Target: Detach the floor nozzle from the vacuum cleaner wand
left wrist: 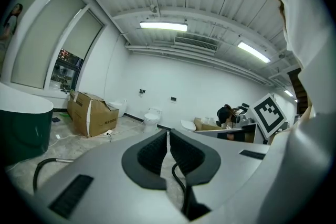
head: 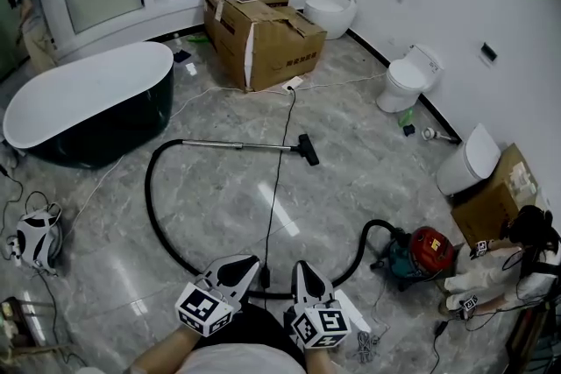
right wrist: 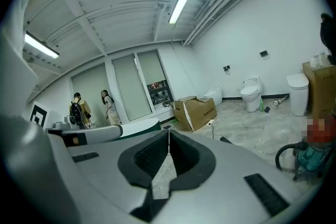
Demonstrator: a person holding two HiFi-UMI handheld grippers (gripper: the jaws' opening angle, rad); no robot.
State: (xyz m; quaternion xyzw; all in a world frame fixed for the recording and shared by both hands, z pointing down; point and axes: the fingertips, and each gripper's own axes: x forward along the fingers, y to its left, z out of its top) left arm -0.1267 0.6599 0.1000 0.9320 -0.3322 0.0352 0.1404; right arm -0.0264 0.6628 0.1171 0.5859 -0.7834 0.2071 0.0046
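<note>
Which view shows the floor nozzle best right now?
The head view: the nozzle lies whole on the floor at the wand's right end, far ahead. The right gripper view catches only a small dark sliver, likely it, past the jaws. The left gripper view does not show it.

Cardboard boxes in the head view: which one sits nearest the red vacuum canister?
The smaller cardboard box against the right wall, close beside the red vacuum canister. The large cardboard box stands far off, beyond the wand.
</note>
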